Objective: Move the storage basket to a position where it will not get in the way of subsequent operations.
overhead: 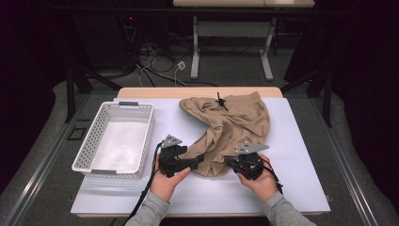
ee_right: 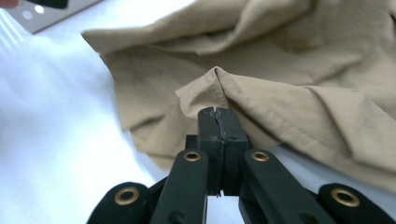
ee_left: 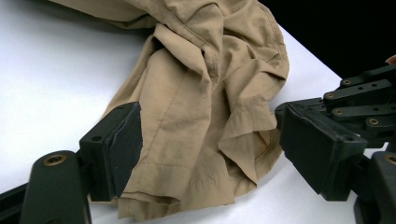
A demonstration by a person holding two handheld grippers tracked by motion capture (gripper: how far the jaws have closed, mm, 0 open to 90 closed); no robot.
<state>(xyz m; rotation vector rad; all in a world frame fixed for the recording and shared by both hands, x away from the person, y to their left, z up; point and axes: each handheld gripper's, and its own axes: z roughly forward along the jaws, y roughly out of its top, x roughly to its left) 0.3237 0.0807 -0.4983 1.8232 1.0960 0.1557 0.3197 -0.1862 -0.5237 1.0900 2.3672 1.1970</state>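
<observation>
Crumpled tan shorts (overhead: pixel 235 122) with a black drawstring lie on the white table cover (overhead: pixel 291 155), waistband at the far side. My left gripper (overhead: pixel 200 160) sits at the near left hem. It is open, its jaws set wide on either side of the cloth (ee_left: pixel 196 116), and the pads (ee_left: pixel 123 144) stand apart from it. My right gripper (overhead: pixel 230 162) is at the near right hem. Its jaws are shut (ee_right: pixel 218 116), pinching a raised fold of the shorts (ee_right: pixel 289 56) at the tips.
A white perforated basket (overhead: pixel 82 150) stands empty at the left of the table, close to my left hand. Bare white cover lies in front of and to the right of the shorts. Beyond the table are cables and another table's legs.
</observation>
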